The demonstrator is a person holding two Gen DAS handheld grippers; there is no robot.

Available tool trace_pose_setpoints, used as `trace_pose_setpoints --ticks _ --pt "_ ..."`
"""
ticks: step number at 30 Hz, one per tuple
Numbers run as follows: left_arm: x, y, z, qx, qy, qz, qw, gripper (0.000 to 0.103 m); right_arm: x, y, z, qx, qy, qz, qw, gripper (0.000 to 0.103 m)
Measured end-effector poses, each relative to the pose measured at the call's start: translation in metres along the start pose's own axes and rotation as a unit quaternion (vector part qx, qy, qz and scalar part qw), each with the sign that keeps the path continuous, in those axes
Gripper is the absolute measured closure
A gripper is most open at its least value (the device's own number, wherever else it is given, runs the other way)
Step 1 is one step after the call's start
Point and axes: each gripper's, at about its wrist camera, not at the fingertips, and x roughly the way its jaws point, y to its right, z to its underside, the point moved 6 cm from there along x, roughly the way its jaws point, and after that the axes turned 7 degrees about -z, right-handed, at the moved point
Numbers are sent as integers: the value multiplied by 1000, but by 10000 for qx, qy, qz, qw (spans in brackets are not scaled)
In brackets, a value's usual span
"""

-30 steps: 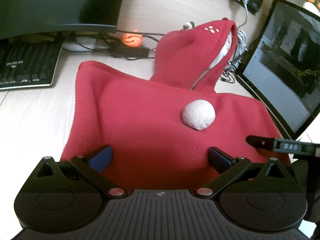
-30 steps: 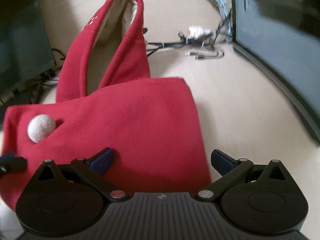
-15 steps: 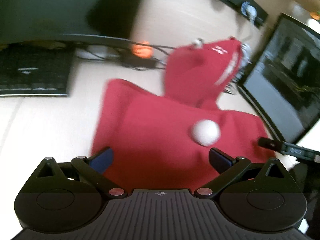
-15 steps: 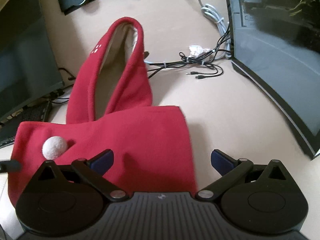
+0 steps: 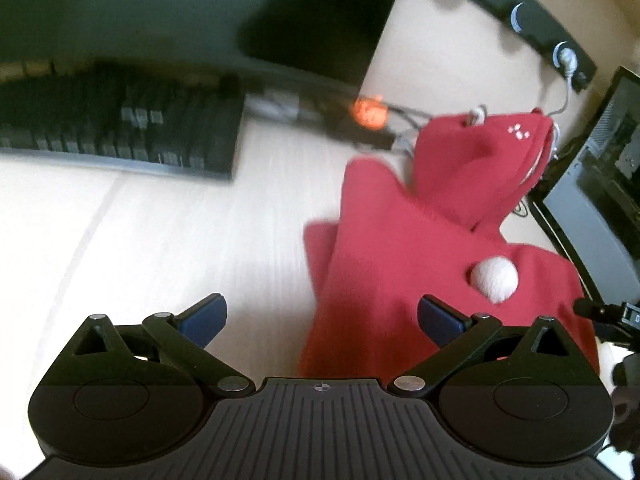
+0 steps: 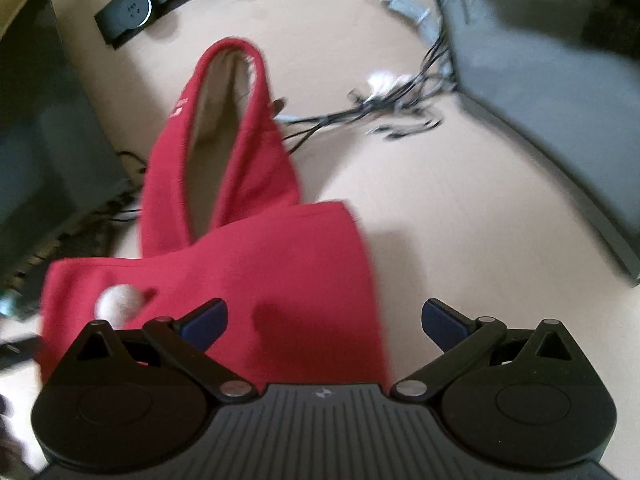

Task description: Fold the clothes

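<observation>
A red fleece garment [image 5: 404, 248] with a hood [image 5: 472, 168] and a white pompom [image 5: 495, 280] lies folded on the light desk. My left gripper [image 5: 319, 320] hovers open over the garment's near left edge, holding nothing. In the right wrist view the same red garment [image 6: 280, 264] lies ahead with its hood [image 6: 224, 120] pointing away and the pompom [image 6: 120, 300] at the left. My right gripper [image 6: 325, 320] is open above the garment's near right edge, nothing between its fingers. The tip of the right gripper [image 5: 600, 312] shows at the right edge of the left wrist view.
A black keyboard [image 5: 120, 128] and a dark monitor [image 5: 180, 8] stand at the left. Another screen [image 6: 552, 92] stands at the right, with loose cables [image 6: 380, 112] beside it. A black power strip [image 6: 168, 0] lies at the back, an orange figurine [image 5: 368, 110] near the hood.
Both grippers have pulled back and risen from the garment. The left one has swung left, so the garment now sits to the right in its view. Both stay open.
</observation>
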Motion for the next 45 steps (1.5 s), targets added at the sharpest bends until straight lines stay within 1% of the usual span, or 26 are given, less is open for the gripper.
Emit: trace_pose_setpoints --ticks 1,3,5,6,8,9,10,12,13,14,16,18,19,22,24,26,28,30,31,33,35,36,38,39,41,45 --pt "4 2 3 -26 -79 67 9999 0 6 -3 1 58 -67 -123 9999 0" --pt "2 14 11 37 -192 424 9989 0 19 -10 6 59 -243 -162 9996 0" --pt "0 25 19 100 -305 780 9964 0 21 -23 11 -17 -335 -323 9989 0" --pt "-1 31 22 131 -362 958 9947 0 18 -32 14 -133 -363 -419 9984 0" --pt "-6 42 31 272 -436 1280 9904 0 4 -50 21 -602 -352 -541 9961 0" --pt "-16 49 36 598 -367 1330 9886 0 -2 -54 23 -808 -356 -554 9946 0" --pt "-24 54 42 927 -331 1339 9861 0 -9 -56 26 -952 -378 -566 9931 0" --pt "-34 56 49 1232 -336 1278 9835 0 -17 -52 30 -972 -447 -607 9924 0" --pt "-37 53 49 1286 -313 1183 9841 0 -20 -48 32 -957 -483 -563 9926 0" --pt "-40 48 46 1271 -265 1045 9860 0 -24 -42 32 -953 -473 -432 9934 0" --pt "-46 36 32 1093 -64 704 9915 0 -30 -31 30 -948 -441 -146 9944 0" --pt "-56 28 15 926 215 493 9943 0 -36 -21 21 -879 -265 105 9957 0" --pt "-61 28 7 896 398 455 9941 0 -39 -16 17 -842 -172 229 9960 0" --pt "-71 41 -15 972 910 489 9899 0 -48 -18 0 -932 264 399 9945 0" --pt "-71 55 -24 1109 1192 526 9853 0 -49 -29 -14 -1019 543 318 9928 0" --pt "-64 74 -29 1354 1340 578 9800 0 -48 -44 -25 -1118 752 101 9908 0" --pt "-50 94 -26 1614 1322 683 9756 0 -41 -60 -33 -1245 896 -124 9881 0" --pt "-30 107 -21 1799 1155 715 9743 0 -29 -75 -38 -1385 1000 -333 9847 0" --pt "-17 110 -17 1856 1030 669 9749 0 -20 -80 -39 -1436 975 -402 9840 0" --pt "3 110 -11 1829 871 578 9776 0 9 -78 -35 -1448 666 -430 9863 0" --pt "19 105 -6 1723 765 486 9809 0 41 -65 -22 -1399 225 -170 9898 0" --pt "27 103 -4 1670 711 441 9824 0 55 -59 -13 -1438 18 -22 9896 0" --pt "33 101 -1 1634 652 434 9834 0 62 -55 0 -1745 120 117 9845 0" --pt "33 100 -1 1636 636 454 9834 0 60 -56 1 -1798 163 103 9835 0" --pt "35 99 -1 1588 587 524 9842 0 62 -56 0 -1776 145 88 9840 0" --pt "42 91 -7 1214 433 682 9893 0 66 -54 -2 -1718 162 6 9850 0"
